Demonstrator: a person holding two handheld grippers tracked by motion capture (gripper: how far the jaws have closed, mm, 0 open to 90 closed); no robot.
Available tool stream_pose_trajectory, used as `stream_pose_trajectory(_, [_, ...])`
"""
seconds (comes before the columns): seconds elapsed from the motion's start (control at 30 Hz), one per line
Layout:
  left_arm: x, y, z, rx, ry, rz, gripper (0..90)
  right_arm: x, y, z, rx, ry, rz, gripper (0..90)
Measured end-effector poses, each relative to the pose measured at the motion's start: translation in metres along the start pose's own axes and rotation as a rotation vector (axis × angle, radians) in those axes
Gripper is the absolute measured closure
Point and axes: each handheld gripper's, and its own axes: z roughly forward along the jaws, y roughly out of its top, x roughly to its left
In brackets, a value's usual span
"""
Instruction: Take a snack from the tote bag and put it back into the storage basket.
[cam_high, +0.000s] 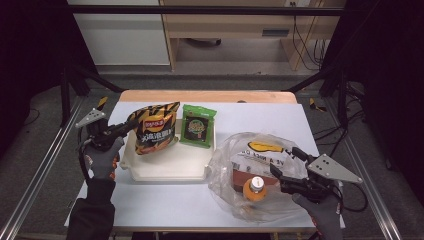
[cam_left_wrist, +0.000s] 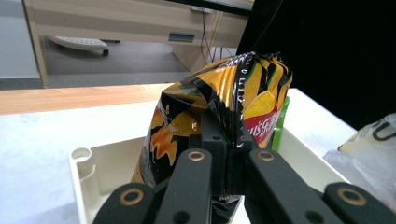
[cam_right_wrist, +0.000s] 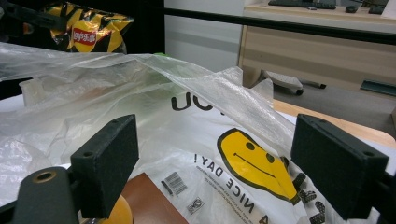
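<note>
Left gripper (cam_high: 124, 129) is clenched on the top seam of the chip bag (cam_high: 152, 128), held upright over the white tray (cam_high: 165, 167) at the table's 10 o'clock, likely so it hangs clear for a move. Right gripper (cam_high: 286, 164), jaws released, sits at 4 o'clock on the plastic shopping bag (cam_high: 250, 150), probably steadying it as the destination.

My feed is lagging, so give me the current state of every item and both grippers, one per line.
Left gripper: shut on the chip bag.
Chip bag: upright, held over the white tray.
White tray: flat on the table.
Green packet: lying at the tray's far edge.
Plastic bag: crumpled, bottle inside.
Bottle: cap on.
Right gripper: open at the plastic bag.
</note>
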Motion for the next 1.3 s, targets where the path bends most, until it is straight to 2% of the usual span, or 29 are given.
stream_pose_trajectory(0.13, [0.004,-0.001,0.006,0.008,0.008,-0.007,89.0,-0.001,-0.001,0.0,0.004,-0.001,0.002,15.5])
stream_pose_trajectory(0.2, [0.006,-0.001,0.009,0.01,0.026,-0.001,88.8,-0.001,-0.001,0.0,0.004,-0.001,0.001,15.6])
stream_pose_trajectory(0.23, [0.006,-0.001,0.01,0.013,0.039,0.002,88.7,-0.001,-0.001,0.0,0.003,-0.002,0.002,15.6])
stream_pose_trajectory(0.27, [0.007,-0.001,0.013,0.02,0.079,0.02,88.1,-0.001,-0.001,0.0,0.004,-0.001,0.003,15.6])
stream_pose_trajectory(0.3, [0.007,-0.001,0.013,0.02,0.079,0.02,87.8,-0.001,-0.001,0.0,0.004,-0.001,0.001,15.6])
stream_pose_trajectory(0.37, [0.009,-0.001,0.016,0.018,0.104,0.023,87.4,-0.001,-0.001,0.001,0.005,0.0,0.002,15.6])
stream_pose_trajectory(0.47, [0.013,0.0,0.02,0.022,0.15,0.026,85.0,-0.001,-0.002,0.001,0.008,0.0,0.001,15.6])
stream_pose_trajectory(0.53, [0.018,0.0,0.024,0.027,0.196,0.024,83.2,-0.002,-0.002,0.002,0.01,0.0,0.005,15.6])
stream_pose_trajectory(0.57, [0.018,0.0,0.024,0.027,0.196,0.024,82.8,-0.002,-0.003,0.002,0.01,-0.001,0.004,15.6])
stream_pose_trajectory(0.6, [0.02,0.0,0.027,0.028,0.223,0.027,82.4,-0.002,-0.003,0.002,0.01,0.001,0.003,15.6])
stream_pose_trajectory(0.63, [0.02,0.0,0.027,0.028,0.223,0.027,82.4,-0.002,-0.003,0.002,0.01,0.001,0.003,15.6])
stream_pose_trajectory(0.67, [0.021,0.0,0.029,0.018,0.242,0.028,81.6,-0.002,-0.003,0.002,0.012,0.0,0.003,15.6])
stream_pose_trajectory(0.8, [0.023,0.001,0.034,0.023,0.269,0.036,77.7,-0.002,-0.004,0.003,0.012,-0.001,0.006,15.7])
stream_pose_trajectory(0.93, [0.022,0.003,0.033,0.022,0.288,0.039,61.7,-0.002,-0.004,0.002,0.014,-0.003,0.005,15.7])
stream_pose_trajectory(0.97, [0.022,0.003,0.033,0.024,0.292,0.043,61.7,-0.002,-0.004,0.002,0.014,-0.003,0.005,15.7])
stream_pose_trajectory(1.0, [0.021,0.003,0.03,0.024,0.296,0.048,54.4,-0.003,-0.004,0.002,0.012,-0.004,0.005,15.7])
stream_pose_trajectory(1.03, [0.02,0.002,0.028,0.018,0.296,0.049,54.4,-0.003,-0.004,0.002,0.012,-0.004,0.005,15.7])
stream_pose_trajectory(1.07, [0.018,0.002,0.025,0.015,0.289,0.052,49.8,-0.003,-0.004,0.001,0.012,-0.004,0.004,15.7])
stream_pose_trajectory(1.2, [0.012,-0.003,0.014,0.012,0.294,0.071,43.6,-0.003,-0.004,0.001,0.009,-0.007,0.005,15.7])
stream_pose_trajectory(1.3, [0.005,-0.011,0.006,0.007,0.279,0.069,41.8,-0.003,-0.003,-0.001,0.011,-0.01,0.005,15.7])
